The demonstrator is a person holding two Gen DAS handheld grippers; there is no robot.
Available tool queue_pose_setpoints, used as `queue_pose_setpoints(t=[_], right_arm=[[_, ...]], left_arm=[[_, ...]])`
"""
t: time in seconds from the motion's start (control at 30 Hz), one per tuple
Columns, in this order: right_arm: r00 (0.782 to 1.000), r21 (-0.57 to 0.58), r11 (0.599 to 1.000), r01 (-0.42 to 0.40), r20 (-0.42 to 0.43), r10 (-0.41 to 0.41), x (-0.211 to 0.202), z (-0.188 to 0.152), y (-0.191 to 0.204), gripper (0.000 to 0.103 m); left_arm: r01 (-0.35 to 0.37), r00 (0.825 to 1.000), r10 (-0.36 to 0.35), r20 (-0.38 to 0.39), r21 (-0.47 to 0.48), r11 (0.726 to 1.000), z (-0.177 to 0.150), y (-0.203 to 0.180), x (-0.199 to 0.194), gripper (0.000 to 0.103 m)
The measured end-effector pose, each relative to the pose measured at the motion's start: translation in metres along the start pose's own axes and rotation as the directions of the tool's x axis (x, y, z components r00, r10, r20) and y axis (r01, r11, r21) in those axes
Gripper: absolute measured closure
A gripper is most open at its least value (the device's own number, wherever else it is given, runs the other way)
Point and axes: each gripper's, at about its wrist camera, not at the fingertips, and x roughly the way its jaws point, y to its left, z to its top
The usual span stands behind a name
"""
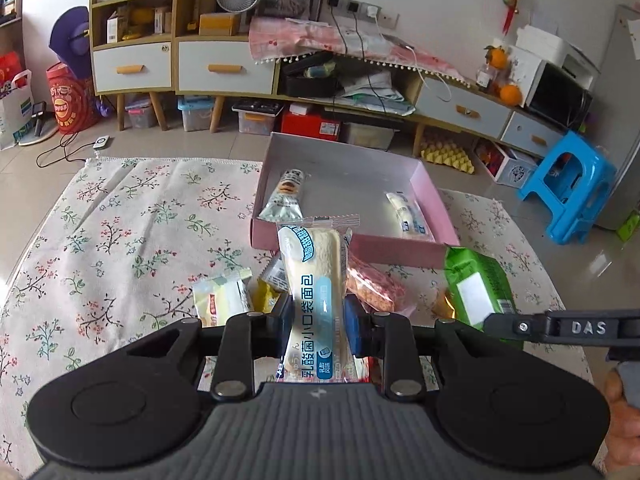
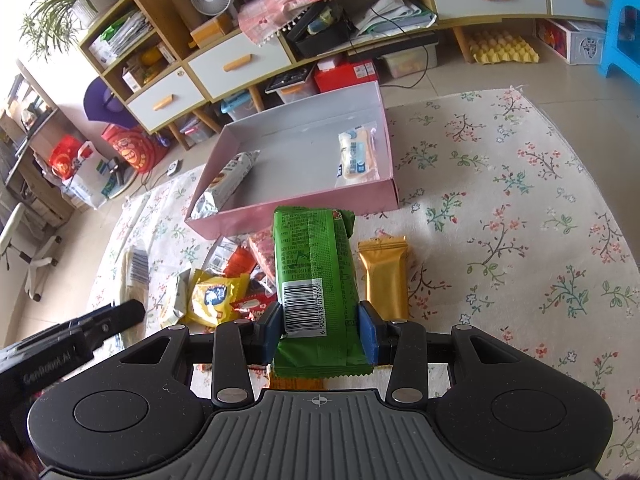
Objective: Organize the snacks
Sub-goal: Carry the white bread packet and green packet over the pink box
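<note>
Two packets are already lying in the shallow pink cardboard box [image 2: 384, 196]. The left gripper [image 1: 318, 326] is pinching a long cream bread packet [image 1: 314, 280], the right gripper [image 2: 320, 330] a green foil packet [image 2: 314, 264], both near the box. A loose pile of snacks [image 2: 224, 284] is still waiting on the floral tabletop [image 2: 520, 220].

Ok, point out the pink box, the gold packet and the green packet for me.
pink box [image 2: 304, 216], right wrist view, near wall.
gold packet [image 2: 386, 276], right wrist view, middle of wrapper.
green packet [image 2: 312, 248], right wrist view, printed back.
</note>
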Motion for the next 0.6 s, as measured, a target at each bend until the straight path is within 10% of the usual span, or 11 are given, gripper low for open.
queue_pose_setpoints(t=[0.6], right_arm=[[0.996, 0.075, 0.996, 0.05, 0.069, -0.055, 0.02, 0.05, -0.019, 0.064]], left_arm=[[0.048, 0.995, -0.045, -0.085, 0.034, 0.998, 0.075, -0.017, 0.095, 0.078]])
